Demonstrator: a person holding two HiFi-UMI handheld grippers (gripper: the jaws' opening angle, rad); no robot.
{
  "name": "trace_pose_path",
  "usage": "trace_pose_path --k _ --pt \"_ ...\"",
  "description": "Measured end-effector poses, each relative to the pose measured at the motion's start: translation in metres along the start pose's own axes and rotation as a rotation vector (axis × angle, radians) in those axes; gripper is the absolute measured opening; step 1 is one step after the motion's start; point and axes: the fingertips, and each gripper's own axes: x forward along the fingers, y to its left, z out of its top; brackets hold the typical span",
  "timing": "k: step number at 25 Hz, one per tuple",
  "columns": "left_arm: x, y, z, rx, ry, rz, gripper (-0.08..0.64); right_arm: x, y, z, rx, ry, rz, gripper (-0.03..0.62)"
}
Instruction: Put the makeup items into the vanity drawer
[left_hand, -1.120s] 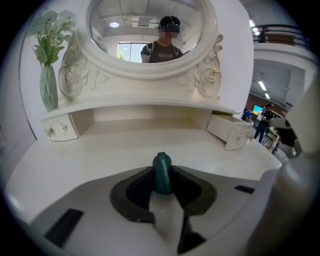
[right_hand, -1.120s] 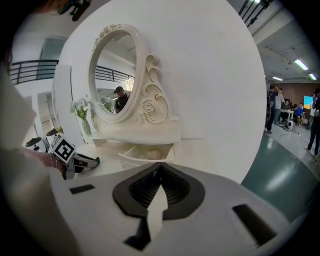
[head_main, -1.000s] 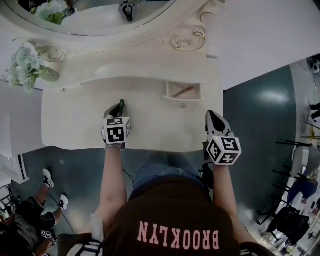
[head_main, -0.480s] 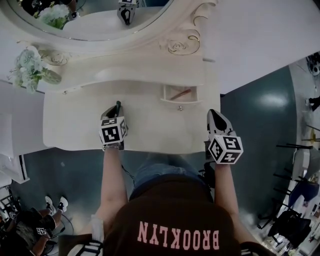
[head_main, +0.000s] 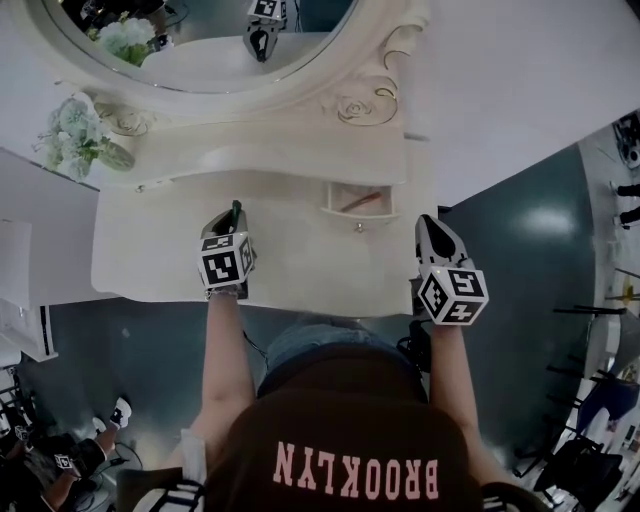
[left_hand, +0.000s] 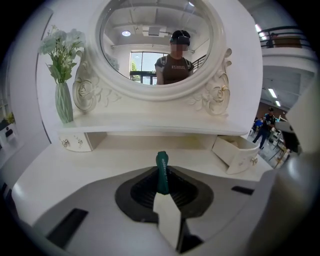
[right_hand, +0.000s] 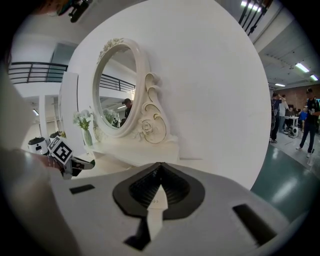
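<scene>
The green tube (left_hand: 161, 169) is clamped between the jaws of the left gripper (head_main: 232, 226). It sticks out past their tips and hangs over the vanity top (head_main: 300, 262). Its long axis runs along the jaws, pointing away from the person toward the mirror (head_main: 200, 62) and tilted upward at the free end.

The drawer (head_main: 345, 213) stands open in the low tier at the back of the vanity. From the held tube it lies to the right and a little farther forward, and in the left gripper view it sits off to the right of the jaws. A red stick (head_main: 362, 201) already lies slantwise inside it. The tube points at the mirror and not at the opening, so the coming move looks like a sideways carry to the right. A turn of the wrist would probably be needed to bring the tube's length in line with the drawer's width before the jaws let go.

The right gripper (head_main: 431, 232) hovers at the right edge of the vanity with its jaws together and nothing between them. It is the nearer of the two to the drawer, sitting just right of and behind the drawer's front. Being empty, it has no part in this placement beyond keeping out of the left one's path.
</scene>
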Motion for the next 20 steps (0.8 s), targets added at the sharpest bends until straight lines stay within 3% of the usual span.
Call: trace_pose_path --k 20 --pt "-0.028 -0.018 0.092 0.064 -0.214 0.006 0.041 -0.012 -0.014 0.024 0.013 -0.097 -0.016 -0.003"
